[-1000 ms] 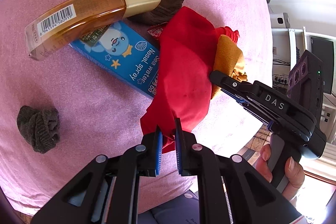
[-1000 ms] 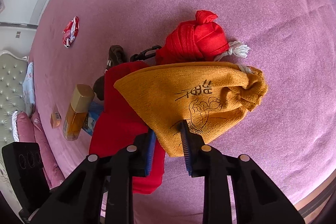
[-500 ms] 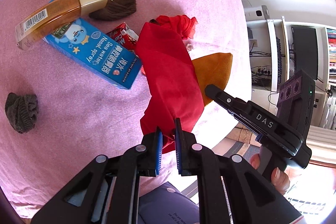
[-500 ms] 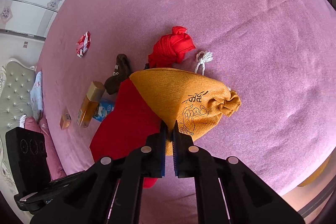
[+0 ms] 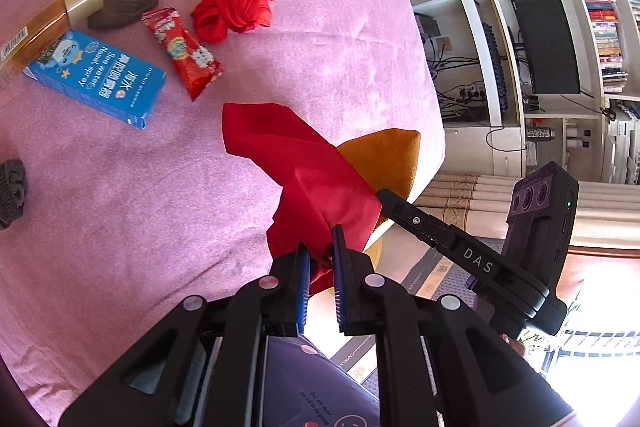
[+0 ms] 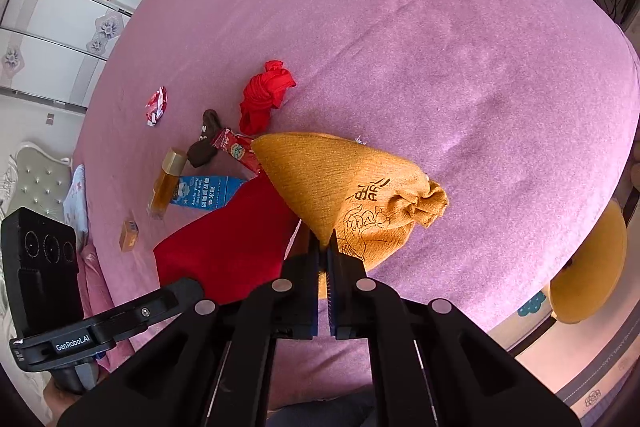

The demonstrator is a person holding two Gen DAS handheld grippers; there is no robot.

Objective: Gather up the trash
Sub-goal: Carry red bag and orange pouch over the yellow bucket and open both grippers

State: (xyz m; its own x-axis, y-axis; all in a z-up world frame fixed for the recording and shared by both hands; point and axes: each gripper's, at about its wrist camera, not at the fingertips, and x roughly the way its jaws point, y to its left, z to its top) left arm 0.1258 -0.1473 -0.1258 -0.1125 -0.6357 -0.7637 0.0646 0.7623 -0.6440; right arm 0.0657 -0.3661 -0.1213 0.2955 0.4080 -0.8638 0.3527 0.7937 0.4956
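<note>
My left gripper (image 5: 319, 251) is shut on a red cloth bag (image 5: 304, 167) and holds it lifted over the pink bed. My right gripper (image 6: 324, 247) is shut on an orange drawstring pouch (image 6: 344, 183), lifted beside the red bag (image 6: 228, 239). On the bed lie a red snack wrapper (image 5: 184, 53), a blue nasal spray box (image 5: 98, 79), an amber bottle (image 5: 48, 19), a brown sock (image 5: 128, 1) and a knotted red cloth (image 5: 232, 13). A second red wrapper (image 6: 155, 105) lies farther off.
A dark balled sock (image 5: 12, 187) lies at the left edge. A small orange box (image 6: 129, 235) sits near the pillows. The bed edge (image 5: 436, 131) is at right, with shelves and a monitor (image 5: 544, 43) beyond. A round yellow stool (image 6: 592, 271) stands off the bed.
Both grippers have risen and pulled back from the pile, lifting the red bag and orange pouch. The right gripper closed on the pouch. The snack wrapper is now uncovered.
</note>
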